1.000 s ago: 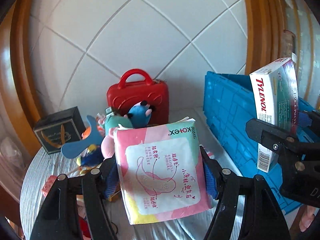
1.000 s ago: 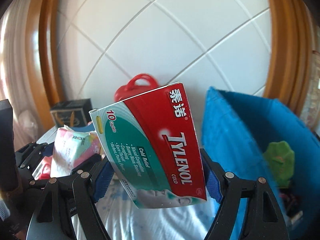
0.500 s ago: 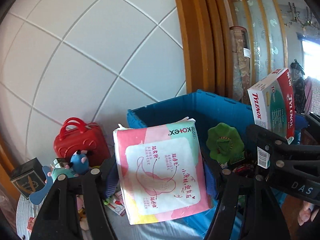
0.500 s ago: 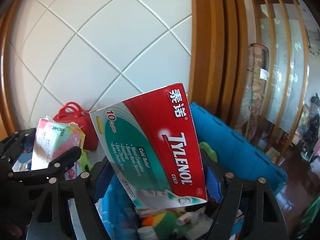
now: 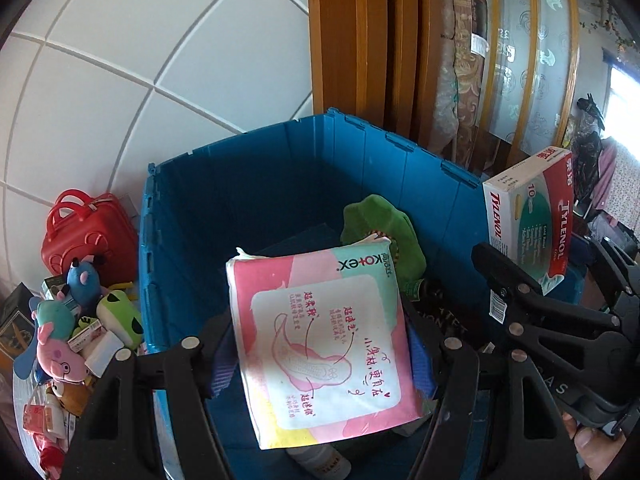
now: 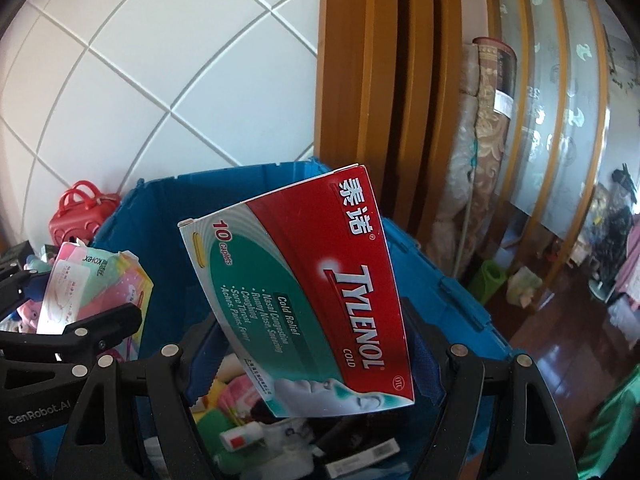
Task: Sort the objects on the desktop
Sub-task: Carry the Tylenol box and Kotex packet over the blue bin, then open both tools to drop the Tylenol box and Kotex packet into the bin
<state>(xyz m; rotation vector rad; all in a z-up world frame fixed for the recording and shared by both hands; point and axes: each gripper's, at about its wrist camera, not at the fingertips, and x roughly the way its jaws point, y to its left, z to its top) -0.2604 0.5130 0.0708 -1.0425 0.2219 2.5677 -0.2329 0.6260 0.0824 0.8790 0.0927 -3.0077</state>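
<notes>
Lying at far left, toys (image 5: 60, 320) and a red case (image 5: 86, 232) crowd the table; left gripper (image 5: 320, 344) fingers clamp the pad pack (image 5: 324, 340) above the blue crate (image 5: 240, 184) (already part-filled); right gripper (image 6: 316, 344) fingers clamp the Tylenol box (image 6: 304, 292) over it.

Much of the blue crate's (image 5: 248, 184) floor is hidden behind the pink pad pack (image 5: 324, 344). The green plush (image 5: 380, 224) at one o'clock of the pack is partly covered by it. At five o'clock a hand (image 5: 592, 448) is cut off by the edge. In the right wrist view, small items under the Tylenol box (image 6: 304, 292) are largely covered.
</notes>
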